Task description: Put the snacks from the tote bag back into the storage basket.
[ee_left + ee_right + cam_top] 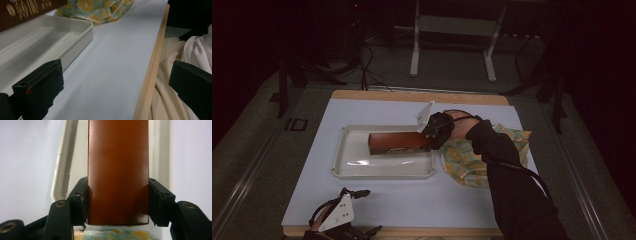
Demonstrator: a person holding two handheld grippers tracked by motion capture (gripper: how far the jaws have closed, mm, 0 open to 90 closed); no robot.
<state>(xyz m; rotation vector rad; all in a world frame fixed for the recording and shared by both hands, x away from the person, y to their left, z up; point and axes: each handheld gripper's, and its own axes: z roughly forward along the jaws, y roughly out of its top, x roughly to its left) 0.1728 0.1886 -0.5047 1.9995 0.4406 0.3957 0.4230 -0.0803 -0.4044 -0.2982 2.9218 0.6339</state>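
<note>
I have the brown box (398,142) pinched at its near end between the jaws of my right gripper (432,134); in the right gripper view the two black pads press flat against its long sides and the box (118,170) runs straight away from the gripper, lengthwise. From the high view it lies over the white tray (352,167), long axis along the tray, its far end pointing to the left side of the table. I cannot tell whether its underside touches the tray floor or sits just above it. In the left gripper view a corner of the box (22,11) with gold lettering hangs above the tray (77,37).

Just to the right of the tray, under my right wrist, lies a crumpled yellow-and-green patterned cloth (472,162), its edge beside the tray's right wall.

My left gripper (343,220) sits at the near edge of the white table mat (412,200), well apart from the tray, its jaws spread wide with nothing between them.
</note>
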